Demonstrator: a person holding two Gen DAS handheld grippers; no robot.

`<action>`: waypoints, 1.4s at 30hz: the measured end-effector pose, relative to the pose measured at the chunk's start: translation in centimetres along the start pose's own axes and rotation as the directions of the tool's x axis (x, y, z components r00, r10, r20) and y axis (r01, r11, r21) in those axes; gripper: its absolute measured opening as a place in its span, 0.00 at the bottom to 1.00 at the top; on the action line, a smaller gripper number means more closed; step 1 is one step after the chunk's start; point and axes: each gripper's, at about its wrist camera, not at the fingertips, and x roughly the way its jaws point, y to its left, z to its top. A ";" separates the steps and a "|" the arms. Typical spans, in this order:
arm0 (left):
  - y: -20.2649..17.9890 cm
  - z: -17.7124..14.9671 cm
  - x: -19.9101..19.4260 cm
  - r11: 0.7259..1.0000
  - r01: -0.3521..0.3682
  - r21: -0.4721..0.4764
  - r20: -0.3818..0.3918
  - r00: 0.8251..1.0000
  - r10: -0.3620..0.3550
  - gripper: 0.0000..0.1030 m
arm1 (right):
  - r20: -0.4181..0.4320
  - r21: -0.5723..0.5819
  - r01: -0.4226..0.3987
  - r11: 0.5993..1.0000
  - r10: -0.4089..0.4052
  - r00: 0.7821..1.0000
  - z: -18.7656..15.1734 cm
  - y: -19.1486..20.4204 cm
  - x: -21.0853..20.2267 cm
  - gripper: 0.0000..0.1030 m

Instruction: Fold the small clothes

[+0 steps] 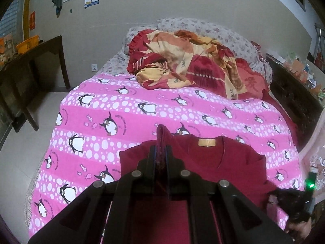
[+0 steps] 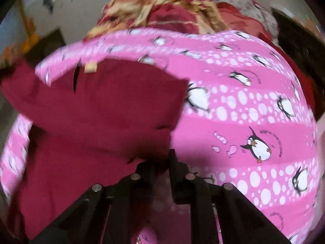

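A dark red top [image 1: 215, 162] with a tan neck label [image 1: 206, 142] lies on a pink penguin-print sheet [image 1: 126, 109]. My left gripper [image 1: 161, 152] is shut on a raised fold of the top's edge, which sticks up between the fingers. In the right wrist view the red top [image 2: 101, 111] spreads to the left, label [image 2: 90, 67] at the top. My right gripper [image 2: 162, 158] is shut on the top's lower right edge; the view is blurred. The right gripper also shows in the left wrist view [image 1: 292, 203] at the garment's right.
A crumpled red and yellow blanket [image 1: 182, 57] and floral pillows [image 1: 203, 28] lie at the bed's far end. A dark wooden table [image 1: 30, 65] stands left of the bed. A dark cabinet [image 1: 292, 93] with clutter stands on the right.
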 end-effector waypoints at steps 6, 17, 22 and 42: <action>0.8 -4.7 4.6 0.999 -0.033 0.002 -0.127 0.991 0.033 0.07 | -0.099 -0.018 -0.008 1.000 0.007 0.995 -3.2 -0.3 0.7 0.10; 2.3 -8.0 6.3 0.999 -0.029 -0.029 -0.182 0.983 0.023 0.07 | 0.005 0.182 -0.116 0.976 0.117 0.993 0.7 -4.6 -1.6 0.59; 1.8 -7.8 5.9 0.999 -0.031 -0.011 -0.179 0.983 0.029 0.07 | -0.049 0.154 -0.172 0.973 0.181 0.982 5.6 -2.6 4.1 0.59; 3.1 -10.3 10.0 0.998 -0.057 -0.027 -0.222 0.974 0.049 0.08 | 0.037 0.272 -0.140 0.952 0.135 0.990 7.8 -6.2 6.2 0.25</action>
